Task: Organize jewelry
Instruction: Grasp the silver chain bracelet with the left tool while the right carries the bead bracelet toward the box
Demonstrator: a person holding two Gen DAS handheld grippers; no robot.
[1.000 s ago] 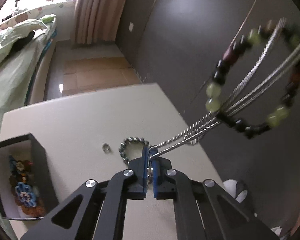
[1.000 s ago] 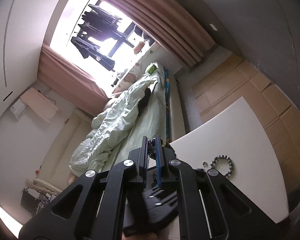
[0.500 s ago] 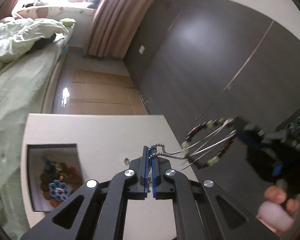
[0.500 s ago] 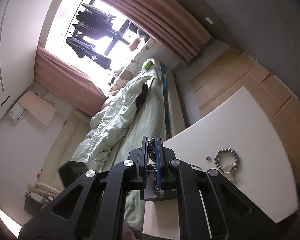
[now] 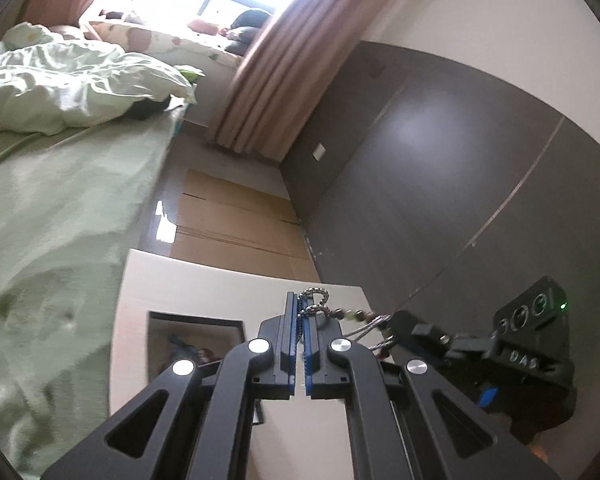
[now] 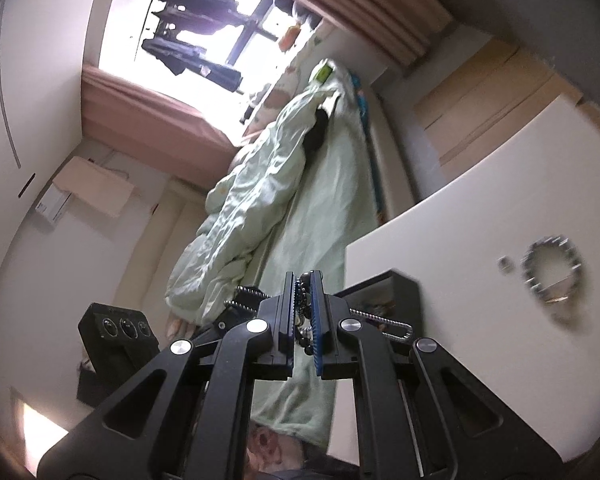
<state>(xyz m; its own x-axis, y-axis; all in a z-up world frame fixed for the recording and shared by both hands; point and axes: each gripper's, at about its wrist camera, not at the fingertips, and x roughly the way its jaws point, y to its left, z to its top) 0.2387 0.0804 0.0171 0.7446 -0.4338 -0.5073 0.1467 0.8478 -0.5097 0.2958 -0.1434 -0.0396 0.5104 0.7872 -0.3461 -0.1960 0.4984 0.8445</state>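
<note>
My left gripper (image 5: 300, 300) is shut on a silver twisted chain (image 5: 315, 299) that loops just past its tips. The chain is tangled with a bracelet of green and dark beads (image 5: 356, 314), which runs right to my right gripper (image 5: 405, 325). In the right wrist view my right gripper (image 6: 305, 280) is shut on the dark beads (image 6: 302, 307), and the silver chain (image 6: 384, 322) sticks out to both sides. Both grippers hang above the white table (image 5: 220, 288), close over a black open box (image 5: 198, 322) holding colourful jewelry.
A steel bead bracelet (image 6: 552, 272) and a small ring (image 6: 505, 263) lie on the table right of the black box (image 6: 404, 292). A bed with green bedding (image 5: 60, 208) borders the table. A dark wall (image 5: 420, 184) stands on the other side.
The two grippers have drawn close together, so the stretched chain and bracelet are now bunched short between them. Both views have shifted toward the black box, and the left has swung up toward the bed.
</note>
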